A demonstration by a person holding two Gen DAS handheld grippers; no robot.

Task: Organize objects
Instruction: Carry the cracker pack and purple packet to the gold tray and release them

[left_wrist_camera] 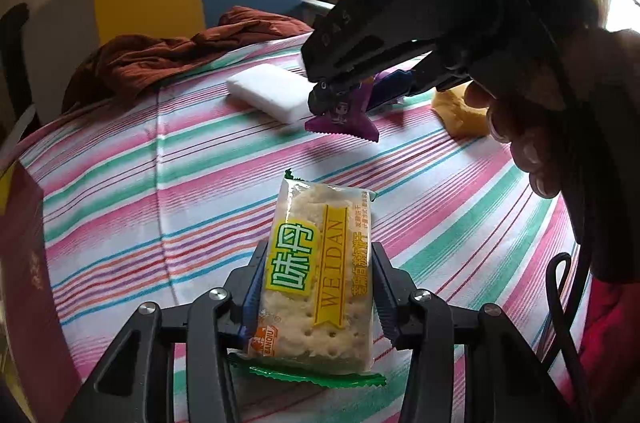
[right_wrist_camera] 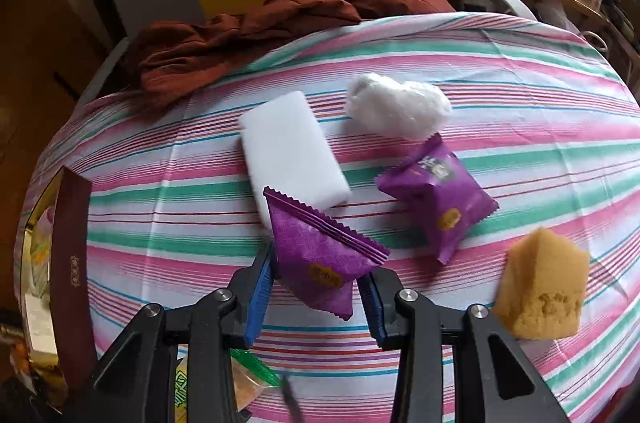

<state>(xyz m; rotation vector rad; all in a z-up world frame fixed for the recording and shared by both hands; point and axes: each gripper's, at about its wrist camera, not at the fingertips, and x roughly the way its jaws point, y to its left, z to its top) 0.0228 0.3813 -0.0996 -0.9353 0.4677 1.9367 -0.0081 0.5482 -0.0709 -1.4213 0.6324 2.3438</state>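
Note:
In the left wrist view my left gripper (left_wrist_camera: 318,255) is shut on a clear cracker packet (left_wrist_camera: 320,215) with a yellow and green label, its blue pads pressing both long sides. The packet hangs above the striped tablecloth (left_wrist_camera: 160,183). Farther back a hand holds my right gripper (left_wrist_camera: 340,91), which pinches a purple snack packet (left_wrist_camera: 344,121). The right wrist view shows the right gripper (right_wrist_camera: 318,269) shut on that purple packet (right_wrist_camera: 316,259), lifted and tilted. A second purple packet (right_wrist_camera: 436,199) lies on the cloth beyond it.
A white foam block (right_wrist_camera: 292,151), a white cotton wad (right_wrist_camera: 396,103) and a yellow sponge (right_wrist_camera: 544,287) lie on the table. A dark red open box (right_wrist_camera: 70,263) stands at the left edge. A rust cloth (right_wrist_camera: 240,39) is bunched at the back.

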